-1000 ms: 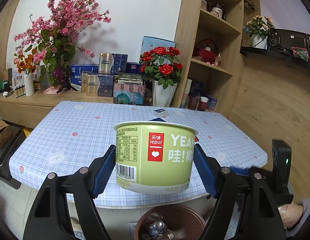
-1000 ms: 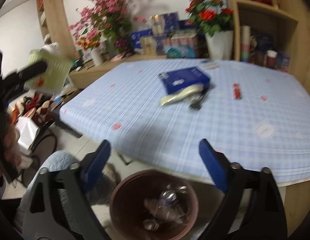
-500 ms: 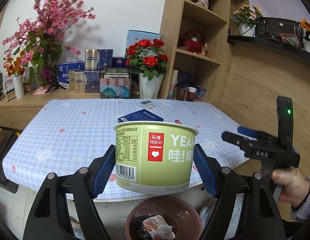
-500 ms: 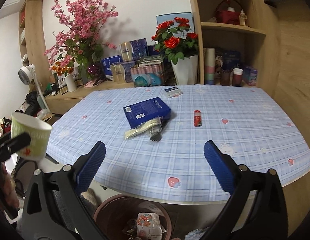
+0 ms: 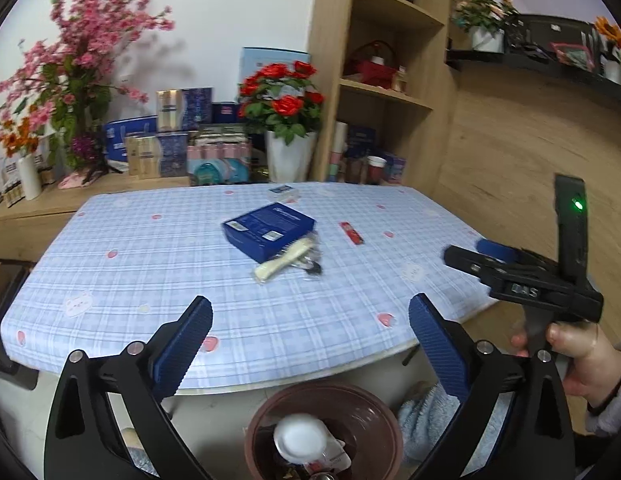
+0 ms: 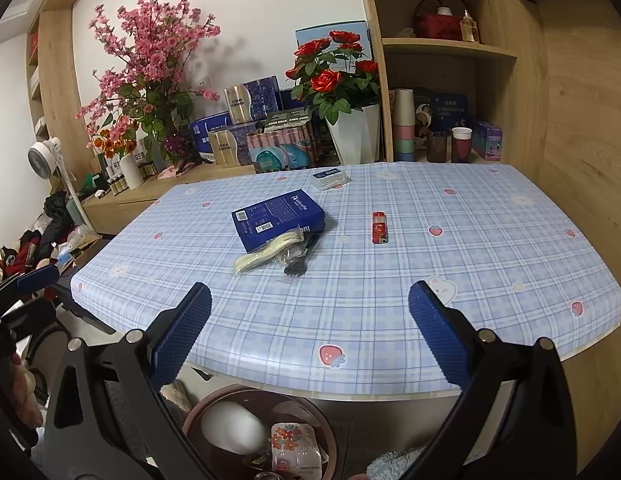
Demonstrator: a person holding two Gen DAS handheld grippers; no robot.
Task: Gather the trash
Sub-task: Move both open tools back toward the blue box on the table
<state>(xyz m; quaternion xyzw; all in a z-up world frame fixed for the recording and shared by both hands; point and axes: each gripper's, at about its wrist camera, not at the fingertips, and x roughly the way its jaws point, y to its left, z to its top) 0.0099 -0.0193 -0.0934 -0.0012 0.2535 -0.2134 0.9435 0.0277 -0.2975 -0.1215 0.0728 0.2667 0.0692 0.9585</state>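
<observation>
The pale green paper cup (image 5: pixel 298 438) is a blurred white shape dropping into the brown bin (image 5: pixel 370 408) under the table edge. It also shows in the bin (image 6: pixel 310 408) as the cup (image 6: pixel 232 426) in the right wrist view. My left gripper (image 5: pixel 310 308) hangs above the bin, its jaws opening wide with nothing between them. My right gripper (image 6: pixel 310 294) is open and empty over the near table edge. On the table lie a blue box (image 6: pixel 276 218), a cream cutlery packet (image 6: pixel 266 256) and a red lighter (image 6: pixel 379 227).
A small white box (image 6: pixel 328 179) sits at the table's far side. Flower vases and boxes line the sideboard (image 6: pixel 150 190) behind; wooden shelves (image 6: pixel 450 46) stand at the back right. A person's hand (image 5: pixel 578 356) holds the right gripper's handle. A floral packet (image 6: pixel 288 438) lies in the bin.
The left jaws spread and let go of the green cup, which fell into the bin. The right gripper drew closer to the table.
</observation>
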